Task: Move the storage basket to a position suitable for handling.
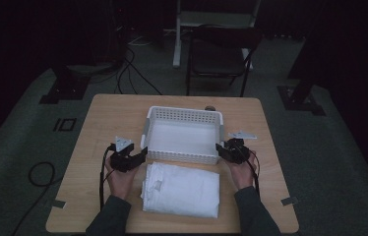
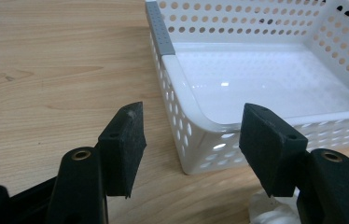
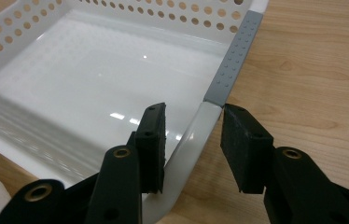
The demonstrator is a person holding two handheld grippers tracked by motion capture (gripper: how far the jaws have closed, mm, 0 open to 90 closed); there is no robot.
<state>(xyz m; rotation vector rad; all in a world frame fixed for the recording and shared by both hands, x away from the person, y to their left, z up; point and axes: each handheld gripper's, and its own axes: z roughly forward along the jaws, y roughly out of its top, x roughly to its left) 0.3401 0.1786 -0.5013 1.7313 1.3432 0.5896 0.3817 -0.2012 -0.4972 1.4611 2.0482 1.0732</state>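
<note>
I see one basket [image 1: 184,114], one folded cloth [image 1: 182,189] and a dim object [image 1: 210,108] behind it; left gripper [image 2: 191,135] fingers spread, right gripper [image 3: 193,149] fingers straddle the basket rim, gaps showing.

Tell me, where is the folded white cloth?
In the high view the folded white cloth lies on the wooden table, at its near edge, just in front of the white basket and between the person's two hands.
</note>
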